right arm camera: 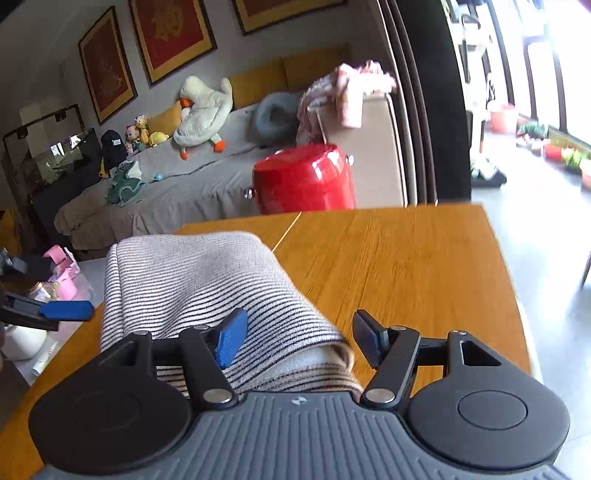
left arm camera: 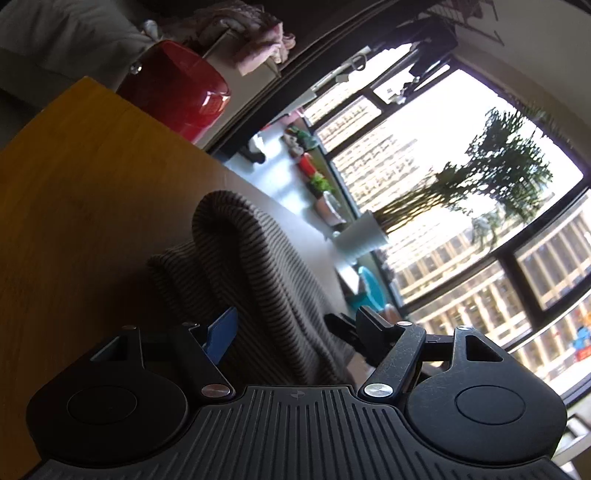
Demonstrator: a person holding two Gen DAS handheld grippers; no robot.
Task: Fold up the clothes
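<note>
— Nearest the right wrist lens: right gripper (right arm camera: 299, 341), jaws spread, blue-padded finger (right arm camera: 232, 339) resting on the striped cloth, black finger (right arm camera: 367, 338) standing clear of the fabric over bare wood.

— And between them?

— Striped garment (right arm camera: 207, 291), folded into a thick bundle, lying on the wooden counter (right arm camera: 406, 266) and running under the gripper body toward the lens. Not pinched; only touched on the blue side.

— Same from the left wrist view?

— Closest there: left gripper (left arm camera: 295, 332), jaws likewise spread, blue pad (left arm camera: 221, 338) against the side of the striped garment (left arm camera: 255, 266), black pad (left arm camera: 373, 328) apart from it. Cloth humped up in a rounded fold between the fingers, resting on the counter (left arm camera: 81, 206), view tilted steeply.

— Anything of the left gripper in the right view?

— Yes, at the left edge: a blue fingertip (right arm camera: 68, 311) on black linkage, just beside the garment's far left side.

— Beyond the counter?

— Red glossy stool (right arm camera: 304, 181) just past the far edge, also seen as red stool (left arm camera: 173, 88). Farther back a grey sofa (right arm camera: 166, 192) with a white plush goose (right arm camera: 203, 114), pink cloth (right arm camera: 351, 88) heaped on the armrest, framed red pictures (right arm camera: 170, 33) on the wall. In the left view, a potted plant (left arm camera: 480, 184) in a white pot before the big window (left arm camera: 461, 240).
</note>
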